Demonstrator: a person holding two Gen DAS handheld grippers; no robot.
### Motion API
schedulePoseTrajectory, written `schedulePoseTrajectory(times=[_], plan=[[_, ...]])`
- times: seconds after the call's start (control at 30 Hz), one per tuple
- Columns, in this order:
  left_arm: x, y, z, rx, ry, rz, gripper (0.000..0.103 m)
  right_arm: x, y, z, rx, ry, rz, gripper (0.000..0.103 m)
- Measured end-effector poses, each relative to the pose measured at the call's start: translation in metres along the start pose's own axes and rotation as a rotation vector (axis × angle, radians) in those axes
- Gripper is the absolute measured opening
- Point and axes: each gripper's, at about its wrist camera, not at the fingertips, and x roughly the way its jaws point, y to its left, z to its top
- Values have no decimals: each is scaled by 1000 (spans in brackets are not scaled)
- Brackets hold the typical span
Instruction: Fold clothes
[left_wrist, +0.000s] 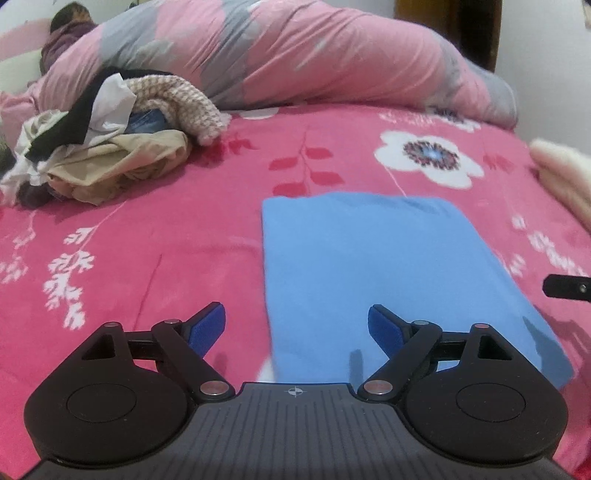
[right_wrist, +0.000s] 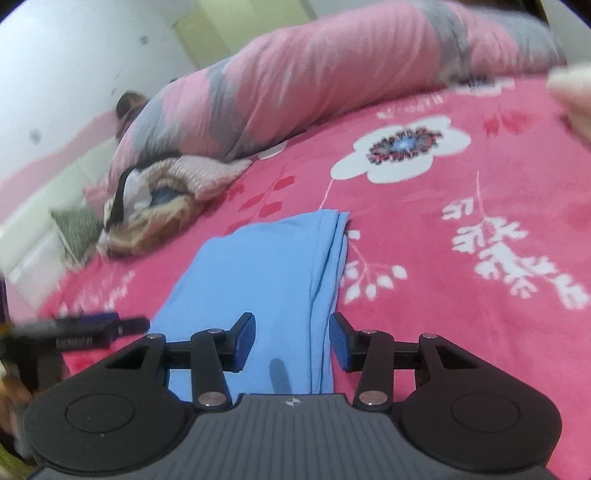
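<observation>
A light blue garment (left_wrist: 369, 273) lies folded into a flat rectangle on the pink flowered bed sheet (left_wrist: 147, 240). My left gripper (left_wrist: 295, 328) hovers over its near left edge, jaws wide open with nothing between the blue pads. In the right wrist view the same blue garment (right_wrist: 266, 273) shows its stacked layers along the right side. My right gripper (right_wrist: 291, 343) stands about half open above that near edge, pads clear of the cloth. A tip of the right gripper (left_wrist: 565, 288) shows at the picture's right edge, and the left gripper (right_wrist: 92, 328) appears blurred at lower left.
A heap of unfolded clothes (left_wrist: 103, 147) sits at the back left of the bed. A rolled pink and grey duvet (left_wrist: 295, 55) runs along the far side. A cream folded item (left_wrist: 561, 173) lies at the right. The bed's left edge and a patterned cushion (right_wrist: 77, 225) show.
</observation>
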Motion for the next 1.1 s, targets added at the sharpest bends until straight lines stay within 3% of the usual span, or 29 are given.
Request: schedulePoseTrajectory(times=[0.17,0.23,0.3,0.4,0.63,0.77,0.87,1.1], plan=[[35,30,10,-111,15,-85,81,45,-36,25,150,69,69,47],[51,43,12,-170,46,-133,66,64,-45,31,174,109,67,46],[64,52,14,-205,66,-182,57,77,-51,35,190,131,83,46],[74,60,18,-210,42,-235,54,95,-57,46,202,145,119,46],[113,74,38,-260,49,-366,52,143,-65,72,212,204,219,42],[135,80,48,-321,58,-448,52,167,-70,79,228,224,287,29],[150,84,51,-365,57,-512,52,175,-68,79,215,227,323,26],[134,77,43,-256,74,-566,52,166,-74,74,215,221,393,25]])
